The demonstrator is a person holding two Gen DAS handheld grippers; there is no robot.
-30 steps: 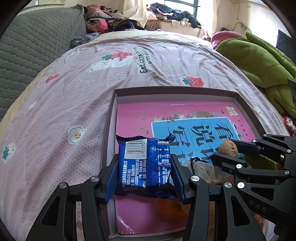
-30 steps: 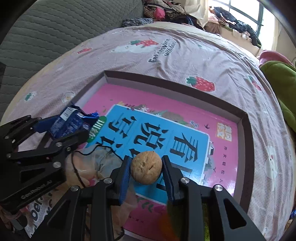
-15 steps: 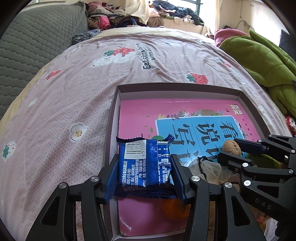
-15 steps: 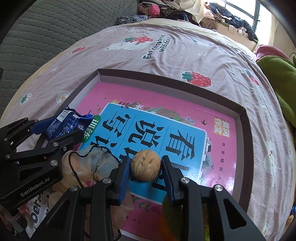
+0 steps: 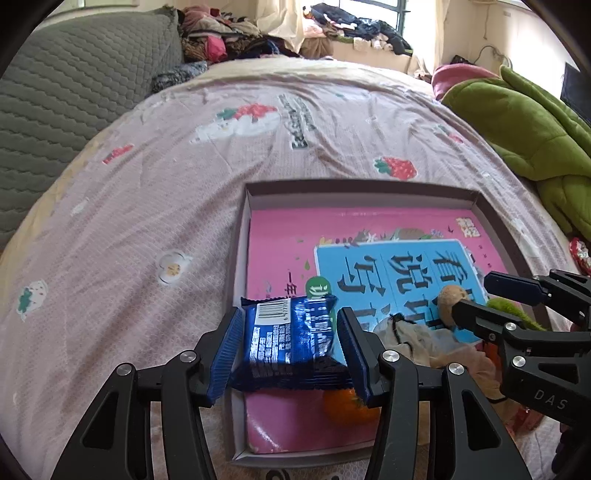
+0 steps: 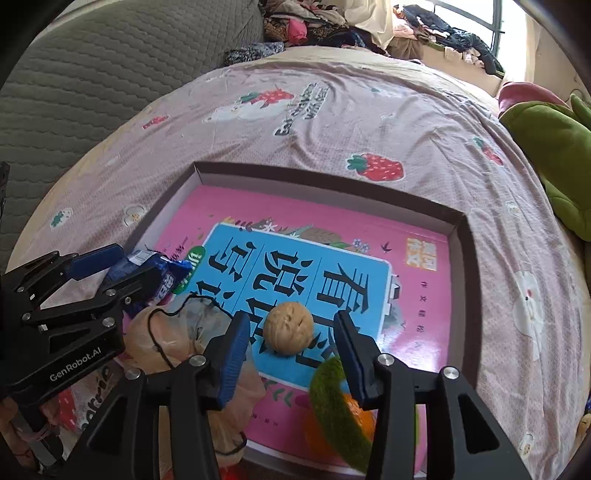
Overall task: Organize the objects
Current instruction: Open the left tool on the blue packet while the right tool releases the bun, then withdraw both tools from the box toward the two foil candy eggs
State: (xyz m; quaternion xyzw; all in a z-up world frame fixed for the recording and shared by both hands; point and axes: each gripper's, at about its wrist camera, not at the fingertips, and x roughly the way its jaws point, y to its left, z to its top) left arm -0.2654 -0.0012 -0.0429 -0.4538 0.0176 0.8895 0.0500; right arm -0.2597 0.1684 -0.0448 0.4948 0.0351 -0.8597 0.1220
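Right gripper (image 6: 290,345) fingers spread, walnut (image 6: 289,328) resting free on the book (image 6: 332,280); left gripper (image 5: 290,350) clamps the blue packet (image 5: 291,345), so lower it flat into the tray (image 5: 369,186) before releasing.

I'm working in a home bedroom; a bed under a strawberry-print sheet (image 5: 229,177) fills my view; quilted grey headboard (image 5: 74,92) at ten o'clock; heaped clothes (image 5: 354,26) at twelve by the window.

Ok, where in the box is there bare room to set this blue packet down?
Free for the blue packet: the pink cover of the book along the far and right walls of the box. Crowded: the near edge, with walnut, drawstring pouch and orange.
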